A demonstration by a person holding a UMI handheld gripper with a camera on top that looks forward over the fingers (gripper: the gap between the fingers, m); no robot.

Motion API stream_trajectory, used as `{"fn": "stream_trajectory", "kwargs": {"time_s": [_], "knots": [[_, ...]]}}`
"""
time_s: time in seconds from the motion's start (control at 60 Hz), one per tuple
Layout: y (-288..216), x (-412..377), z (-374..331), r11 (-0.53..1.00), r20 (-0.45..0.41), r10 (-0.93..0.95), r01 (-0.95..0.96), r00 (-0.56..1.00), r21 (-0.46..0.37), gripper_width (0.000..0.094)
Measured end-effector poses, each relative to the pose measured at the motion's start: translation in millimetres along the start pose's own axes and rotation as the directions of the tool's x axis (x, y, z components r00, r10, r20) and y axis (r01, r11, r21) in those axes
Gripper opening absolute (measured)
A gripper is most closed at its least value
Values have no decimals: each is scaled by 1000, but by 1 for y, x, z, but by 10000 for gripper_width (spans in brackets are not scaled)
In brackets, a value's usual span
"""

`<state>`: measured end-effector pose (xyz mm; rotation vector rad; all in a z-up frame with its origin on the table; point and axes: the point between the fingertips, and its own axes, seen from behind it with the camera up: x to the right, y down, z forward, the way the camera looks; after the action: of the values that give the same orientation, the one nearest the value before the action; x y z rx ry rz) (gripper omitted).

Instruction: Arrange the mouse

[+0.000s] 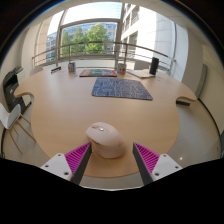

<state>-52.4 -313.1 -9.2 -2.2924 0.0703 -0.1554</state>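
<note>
A beige computer mouse (106,138) rests on the light wooden table (60,110), between my fingers near their tips. My gripper (111,150) is open: the left magenta pad (76,157) and the right one (148,157) flank the mouse, with a small gap showing at its right side. A dark grey mouse pad (122,88) lies flat farther ahead, past the middle of the table, slightly right of the mouse.
A small colourful mat (97,72) lies beyond the mouse pad. A dark upright object (153,66) and a few small items stand near the far table edge by the windows. A chair (14,92) stands at the table's left.
</note>
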Motion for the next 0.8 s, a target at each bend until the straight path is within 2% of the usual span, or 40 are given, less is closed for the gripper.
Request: {"fn": "stream_trajectory", "kwargs": {"time_s": [0.217, 0.283, 0.333, 0.617, 0.7, 0.8], "knots": [[-31, -2, 41, 1000, 47, -23, 22, 999, 18, 815], [-37, -2, 54, 1000, 78, -10, 8, 997, 23, 707], [-40, -7, 57, 1000, 111, 2, -5, 994, 25, 555], [-49, -5, 55, 1000, 108, 30, -30, 994, -2, 419], [-79, 4, 35, 999, 81, 18, -21, 997, 39, 417], [-152, 18, 4, 988, 71, 25, -36, 997, 151, 417]]}}
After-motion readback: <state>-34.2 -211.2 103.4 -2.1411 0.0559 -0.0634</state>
